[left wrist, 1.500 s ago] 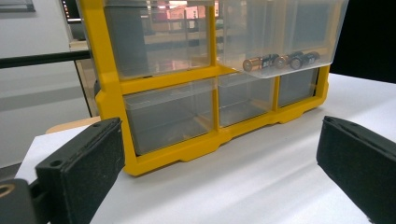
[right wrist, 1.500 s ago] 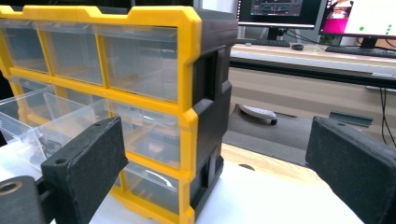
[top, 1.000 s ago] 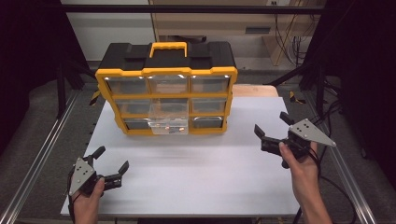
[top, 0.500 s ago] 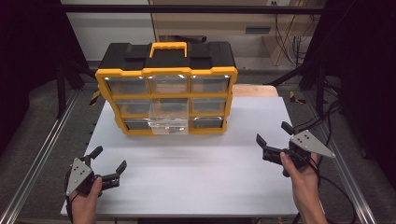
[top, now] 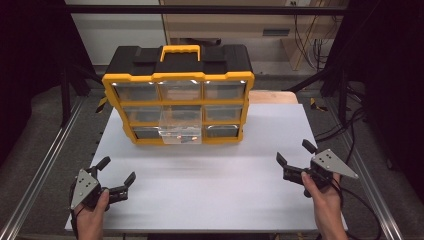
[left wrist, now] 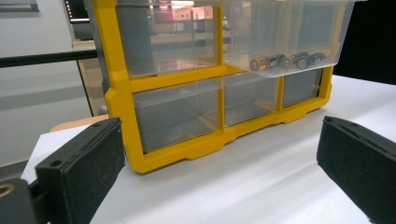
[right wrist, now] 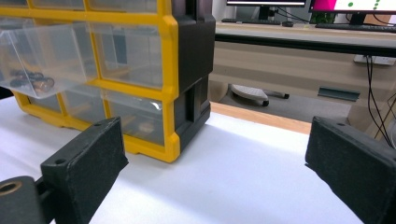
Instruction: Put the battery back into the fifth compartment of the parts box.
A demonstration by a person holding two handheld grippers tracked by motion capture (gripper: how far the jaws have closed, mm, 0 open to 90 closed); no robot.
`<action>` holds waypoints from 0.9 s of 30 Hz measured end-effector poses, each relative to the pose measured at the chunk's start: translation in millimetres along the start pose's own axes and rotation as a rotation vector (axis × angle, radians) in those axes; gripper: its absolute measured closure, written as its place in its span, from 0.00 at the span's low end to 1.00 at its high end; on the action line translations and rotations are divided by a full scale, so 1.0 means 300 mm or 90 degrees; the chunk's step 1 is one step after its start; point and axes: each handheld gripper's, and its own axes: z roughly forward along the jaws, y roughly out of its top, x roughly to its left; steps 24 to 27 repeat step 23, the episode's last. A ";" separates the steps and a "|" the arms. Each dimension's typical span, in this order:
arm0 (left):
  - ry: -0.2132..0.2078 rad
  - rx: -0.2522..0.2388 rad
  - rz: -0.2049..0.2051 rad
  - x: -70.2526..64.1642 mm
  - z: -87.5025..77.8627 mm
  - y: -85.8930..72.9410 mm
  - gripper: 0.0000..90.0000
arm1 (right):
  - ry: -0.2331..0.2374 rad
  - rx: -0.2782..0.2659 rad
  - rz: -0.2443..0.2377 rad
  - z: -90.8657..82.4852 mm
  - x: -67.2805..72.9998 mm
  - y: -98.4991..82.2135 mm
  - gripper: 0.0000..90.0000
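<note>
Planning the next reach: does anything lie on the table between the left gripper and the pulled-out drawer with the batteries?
Nothing visible does: bare white table separates the left gripper from the pulled-out drawer.

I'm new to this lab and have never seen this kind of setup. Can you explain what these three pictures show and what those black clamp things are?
A person sits at a white table and holds a hand-operated two-jaw clamp in each hand: the left gripper and the right gripper. Both are open and hold nothing.

The high view looks down from above the person. The other two come from cameras riding on the grippers, so the black padded blocks at the bottom are each gripper's own jaws.

On the table stands a yellow-and-black plastic organiser with clear drawers and a yellow handle. Its middle drawer is pulled out; the left gripper view shows several batteries lying in it.
</note>
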 end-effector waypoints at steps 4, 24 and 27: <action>-0.003 -0.001 -0.005 0.001 0.002 -0.003 0.01 | 0.003 0.000 0.001 -0.002 -0.001 -0.023 0.06; -0.003 0.016 -0.024 0.001 0.023 -0.013 0.01 | 0.014 -0.002 0.047 0.028 0.020 -0.172 0.06; -0.003 0.016 -0.024 0.001 0.023 -0.013 0.01 | 0.014 -0.002 0.047 0.028 0.020 -0.172 0.06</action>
